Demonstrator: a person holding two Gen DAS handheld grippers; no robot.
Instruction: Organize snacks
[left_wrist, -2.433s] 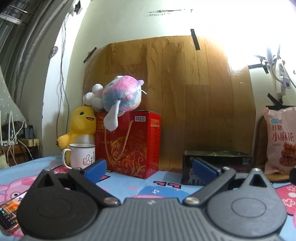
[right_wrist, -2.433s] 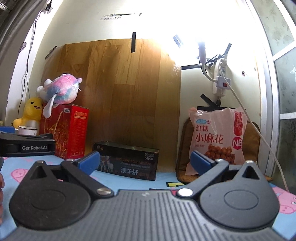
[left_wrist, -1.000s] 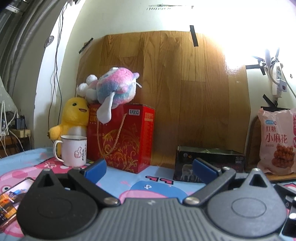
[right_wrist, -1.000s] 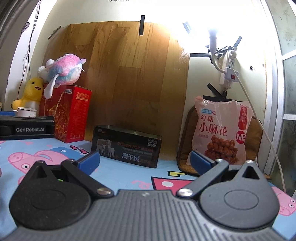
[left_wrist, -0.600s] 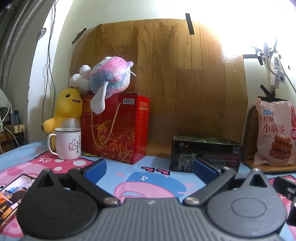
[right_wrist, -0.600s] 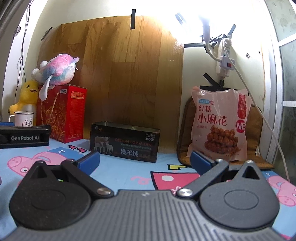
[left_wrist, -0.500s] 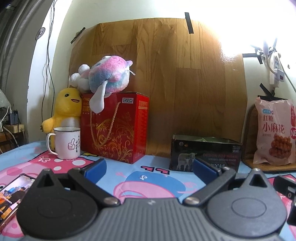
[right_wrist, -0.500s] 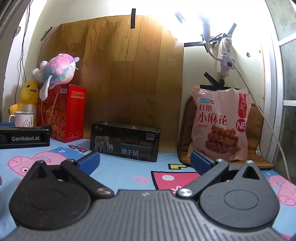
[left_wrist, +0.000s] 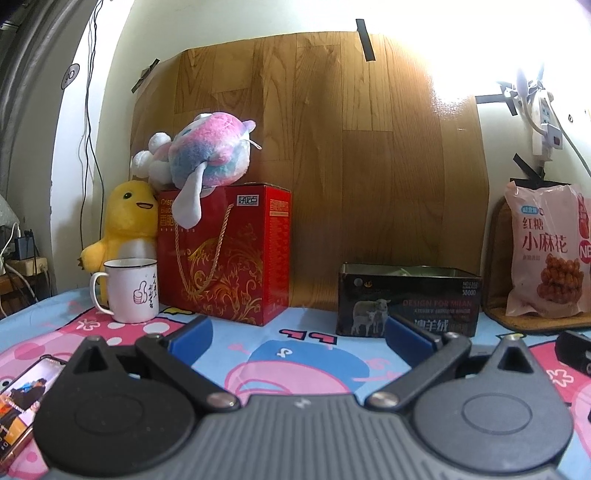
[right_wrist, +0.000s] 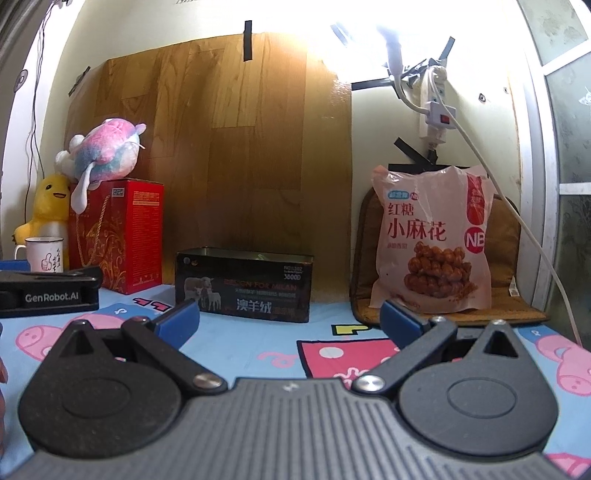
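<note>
A pink snack bag (right_wrist: 432, 240) with brown twists printed on it leans upright against the back wall on a brown mat (right_wrist: 517, 310); the left wrist view has the snack bag (left_wrist: 546, 254) at its right edge. An open black tin box (right_wrist: 243, 286) stands left of it, and this black tin box (left_wrist: 408, 301) lies ahead in the left wrist view. My left gripper (left_wrist: 299, 338) is open and holds nothing, low over the cartoon-print cloth. My right gripper (right_wrist: 290, 319) is open too, well short of the bag and the tin.
A red gift box (left_wrist: 225, 254) with a pink-blue plush toy (left_wrist: 201, 155) on top stands at the back left, beside a yellow duck plush (left_wrist: 127, 225) and a white mug (left_wrist: 129, 290). A phone (left_wrist: 22, 398) lies at the left. A power strip cable (right_wrist: 517, 221) hangs at the right.
Both views have shifted slightly: the scene sits a little lower and closer than a second ago. Both grippers stay open with nothing held.
</note>
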